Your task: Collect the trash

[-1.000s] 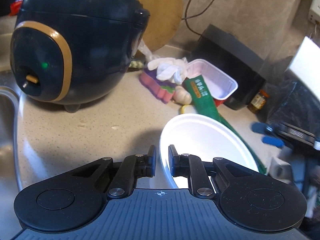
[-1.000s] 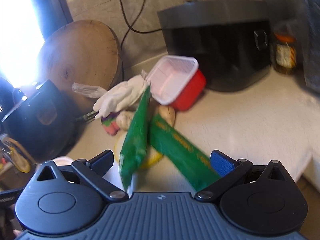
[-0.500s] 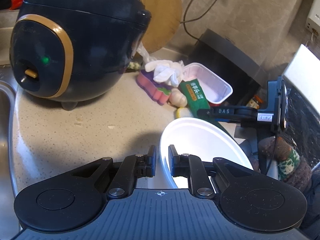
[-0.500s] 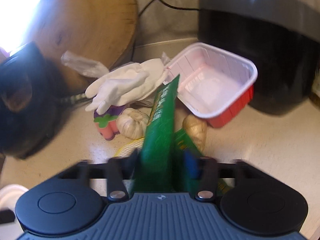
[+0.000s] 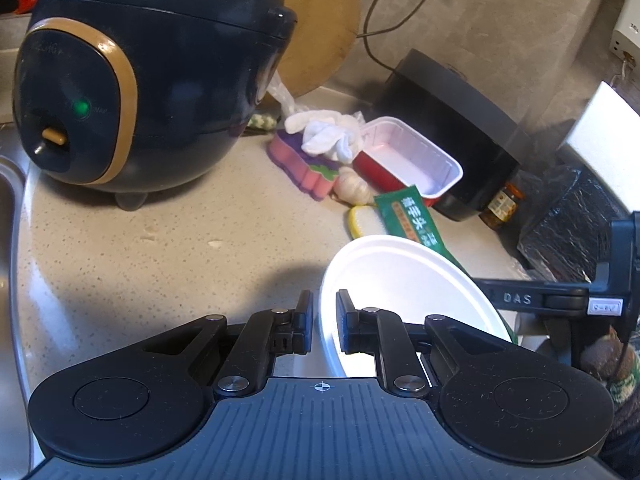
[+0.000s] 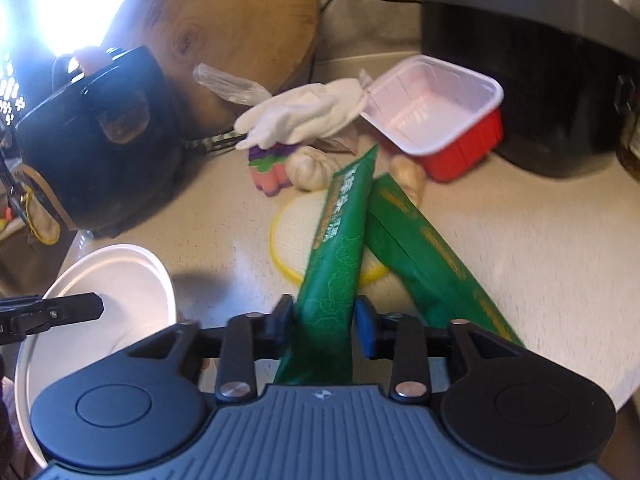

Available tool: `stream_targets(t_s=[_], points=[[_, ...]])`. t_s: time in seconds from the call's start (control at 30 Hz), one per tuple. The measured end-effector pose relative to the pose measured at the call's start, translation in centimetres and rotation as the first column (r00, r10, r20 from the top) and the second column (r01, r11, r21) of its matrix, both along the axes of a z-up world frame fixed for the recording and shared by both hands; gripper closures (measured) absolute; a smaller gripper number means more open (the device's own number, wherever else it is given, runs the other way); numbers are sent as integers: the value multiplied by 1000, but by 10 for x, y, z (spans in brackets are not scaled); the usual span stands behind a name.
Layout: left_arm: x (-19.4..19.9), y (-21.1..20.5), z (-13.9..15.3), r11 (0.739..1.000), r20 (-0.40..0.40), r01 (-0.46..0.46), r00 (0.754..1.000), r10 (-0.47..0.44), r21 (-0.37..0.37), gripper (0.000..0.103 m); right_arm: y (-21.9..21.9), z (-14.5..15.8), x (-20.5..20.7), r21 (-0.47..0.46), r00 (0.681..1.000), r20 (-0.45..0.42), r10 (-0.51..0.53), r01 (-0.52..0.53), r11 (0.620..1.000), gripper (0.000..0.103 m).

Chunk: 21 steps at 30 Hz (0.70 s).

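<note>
Although the white bowl is in hand as a collecting vessel, nothing lies in it yet, and the green wrapper, a second green wrapper, the red tray and the white glove all sit on the counter. Nearly shut, the left gripper pinches the bowl's rim. The right gripper straddles the nearer green wrapper, its jaws opening partway, so I judge the grip loose at best.
</note>
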<state>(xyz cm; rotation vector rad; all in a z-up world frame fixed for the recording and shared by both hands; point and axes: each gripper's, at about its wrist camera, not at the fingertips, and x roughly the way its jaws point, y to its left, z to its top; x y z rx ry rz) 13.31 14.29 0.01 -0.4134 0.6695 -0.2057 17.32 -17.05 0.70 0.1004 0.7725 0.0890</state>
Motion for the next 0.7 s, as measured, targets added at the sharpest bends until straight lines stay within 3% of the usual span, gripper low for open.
stream_targets(t_s=[0.1,0.3,0.43,0.53,0.7], points=[[-1,0,0,1000,1,2,1000,-2,-2,87,-14,1,-8,7,998,24,-52,52,999,37],[-1,-1,0,1000,2,9,1000,-9,-2,87,-63,7,-20,20,974,87,-209,208,978,12],[1,-1,-4,1000,-16,8,1000,-8,-9,87,-99,-7,-22,106,941,34,-337,332,937,7],[2,-1,-6,1000,-24,7,1000,-7,-7,87,-107,-16,-23,137,939,4,-345,341,930,1],[2,-2,-5,1000,-19,8,1000,-8,-2,87,-98,-23,-17,97,945,-9,-328,328,940,0]])
